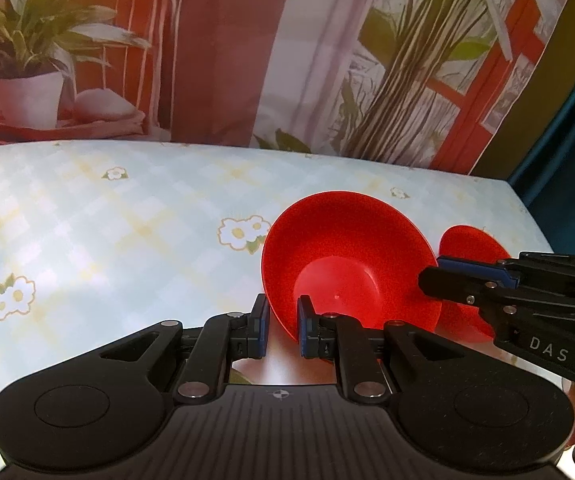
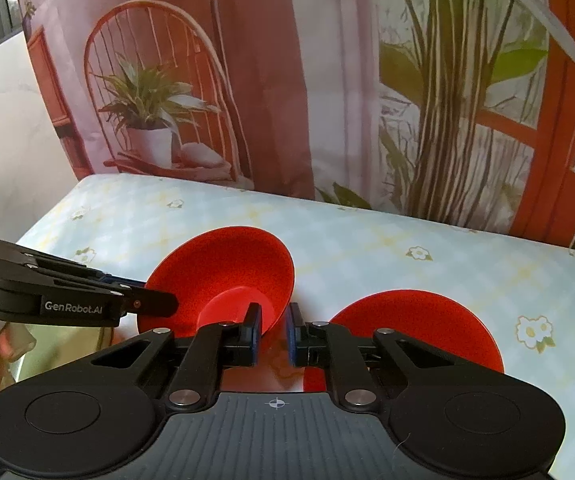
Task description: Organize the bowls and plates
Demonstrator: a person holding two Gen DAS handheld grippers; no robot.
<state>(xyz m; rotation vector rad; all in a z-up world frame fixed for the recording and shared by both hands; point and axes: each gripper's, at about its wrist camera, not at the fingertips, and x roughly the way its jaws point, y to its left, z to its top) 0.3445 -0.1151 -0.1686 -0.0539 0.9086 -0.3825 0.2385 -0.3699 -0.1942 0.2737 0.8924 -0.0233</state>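
A red bowl [image 1: 347, 264] is tilted on its side, its opening facing the left wrist camera. My left gripper [image 1: 283, 328] is shut on its near rim. In the right wrist view the same bowl [image 2: 223, 276] shows its underside, and my right gripper [image 2: 274, 332] is closed on its rim from the other side; it enters the left wrist view from the right [image 1: 431, 278]. A second red dish [image 2: 415, 328] lies upside down on the table to the right; it also shows in the left wrist view [image 1: 467, 248], behind the right gripper.
The table carries a pale checked cloth with daisies [image 1: 107, 240]. A printed backdrop of plants and a red window frame [image 2: 327, 80] hangs behind the far edge. The table's right edge [image 1: 535, 220] is close to the dishes.
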